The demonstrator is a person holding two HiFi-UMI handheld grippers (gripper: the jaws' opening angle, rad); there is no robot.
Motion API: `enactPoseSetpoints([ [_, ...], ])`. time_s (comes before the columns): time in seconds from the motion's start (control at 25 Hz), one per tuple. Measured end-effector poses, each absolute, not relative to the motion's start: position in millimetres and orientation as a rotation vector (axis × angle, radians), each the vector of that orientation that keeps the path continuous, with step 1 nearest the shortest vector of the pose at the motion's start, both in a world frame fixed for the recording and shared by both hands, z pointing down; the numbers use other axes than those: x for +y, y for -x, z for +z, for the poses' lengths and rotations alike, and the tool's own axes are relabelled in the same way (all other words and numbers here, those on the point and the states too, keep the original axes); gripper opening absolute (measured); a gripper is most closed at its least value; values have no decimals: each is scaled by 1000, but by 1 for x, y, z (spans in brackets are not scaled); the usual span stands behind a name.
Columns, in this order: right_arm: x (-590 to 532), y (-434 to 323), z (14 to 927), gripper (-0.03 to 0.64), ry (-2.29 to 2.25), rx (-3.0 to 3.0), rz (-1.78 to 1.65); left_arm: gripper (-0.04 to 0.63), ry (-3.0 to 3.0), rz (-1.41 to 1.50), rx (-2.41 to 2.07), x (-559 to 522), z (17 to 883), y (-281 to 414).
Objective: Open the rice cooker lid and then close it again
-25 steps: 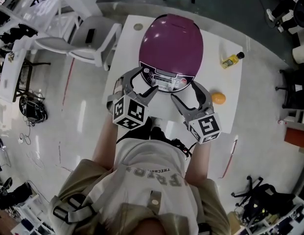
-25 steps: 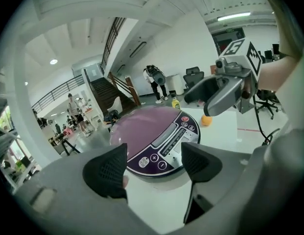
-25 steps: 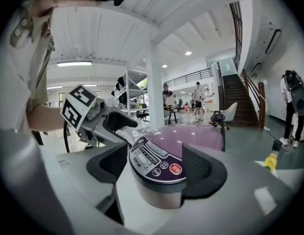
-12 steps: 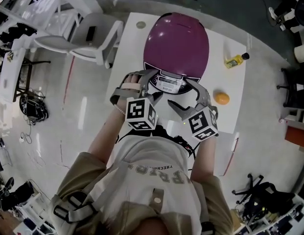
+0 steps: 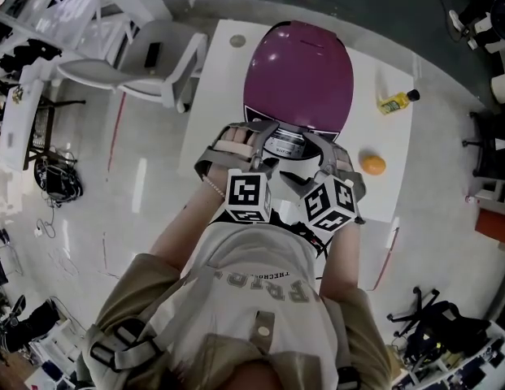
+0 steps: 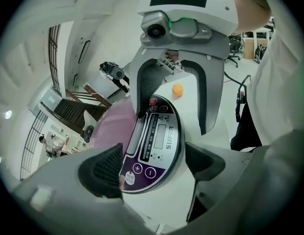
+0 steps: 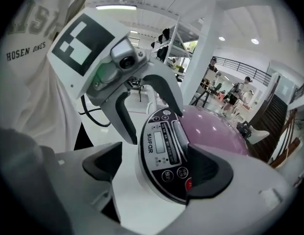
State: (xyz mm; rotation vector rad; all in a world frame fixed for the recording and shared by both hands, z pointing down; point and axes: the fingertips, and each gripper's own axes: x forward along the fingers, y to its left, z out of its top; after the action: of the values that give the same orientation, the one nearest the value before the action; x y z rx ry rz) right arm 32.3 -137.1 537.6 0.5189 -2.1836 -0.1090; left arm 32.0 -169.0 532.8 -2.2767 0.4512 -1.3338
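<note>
Head view: the purple rice cooker (image 5: 298, 71) sits with its lid shut on the white counter (image 5: 228, 63). The left gripper (image 5: 254, 136) and right gripper (image 5: 321, 149) are side by side at its near edge.

Left gripper view: the jaws stand apart, having just been opening, with the control panel (image 6: 159, 136) between them, ungripped.

Right gripper view: these jaws are also spread and have just been opening, with the panel between them.

Purple rice cooker lid (image 5: 298, 73), orange fruit (image 5: 372, 165)
</note>
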Motion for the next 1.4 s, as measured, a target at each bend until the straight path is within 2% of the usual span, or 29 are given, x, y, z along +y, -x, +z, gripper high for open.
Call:
enactPoseSetpoints([
  [1.0, -143, -32, 542, 394, -544, -2089, -177, 420, 2125, -1410, 383, -171, 550, -31],
  [1.4, -139, -32, 549, 442, -497, -2050, -189, 428, 2086, -1437, 354, -171, 553, -30],
])
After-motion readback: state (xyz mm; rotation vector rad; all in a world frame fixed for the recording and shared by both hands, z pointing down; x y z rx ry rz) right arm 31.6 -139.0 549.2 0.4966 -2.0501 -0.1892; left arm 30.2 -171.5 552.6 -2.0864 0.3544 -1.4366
